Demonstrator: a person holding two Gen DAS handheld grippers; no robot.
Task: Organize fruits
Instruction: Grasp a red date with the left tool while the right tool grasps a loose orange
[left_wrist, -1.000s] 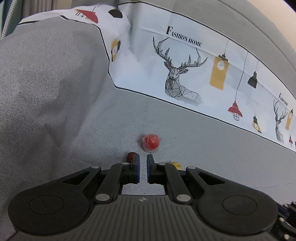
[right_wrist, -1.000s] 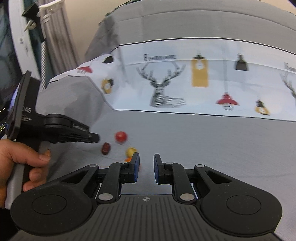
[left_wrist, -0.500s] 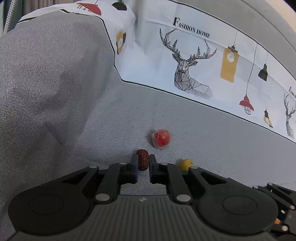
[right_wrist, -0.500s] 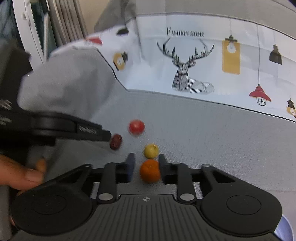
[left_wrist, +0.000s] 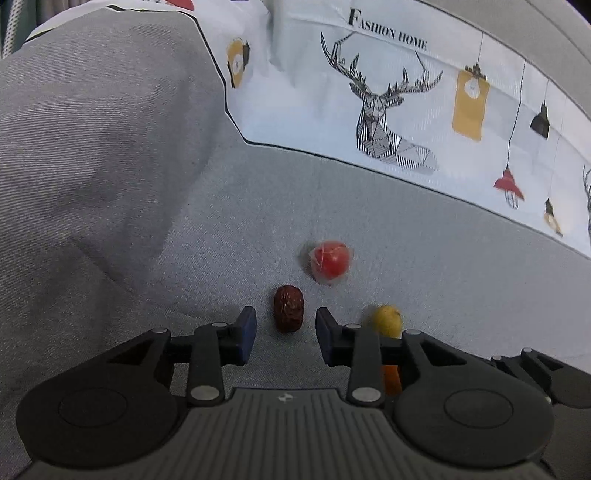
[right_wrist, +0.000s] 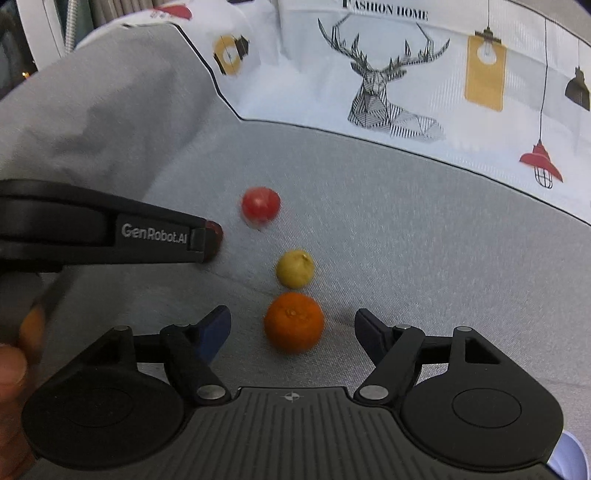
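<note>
4 fruits lie loose on the grey sofa cover (left_wrist: 424, 229).

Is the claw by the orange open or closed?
Open. The right gripper has its fingers spread wide, with the orange sitting untouched between them.

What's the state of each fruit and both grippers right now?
Date: on the sofa, between the open left gripper fingers, not gripped.
Orange: on the sofa, between the open right gripper fingers, not gripped.
Tomato: loose, in clear wrap.
Yellow fruit: loose, just beyond the orange.
</note>
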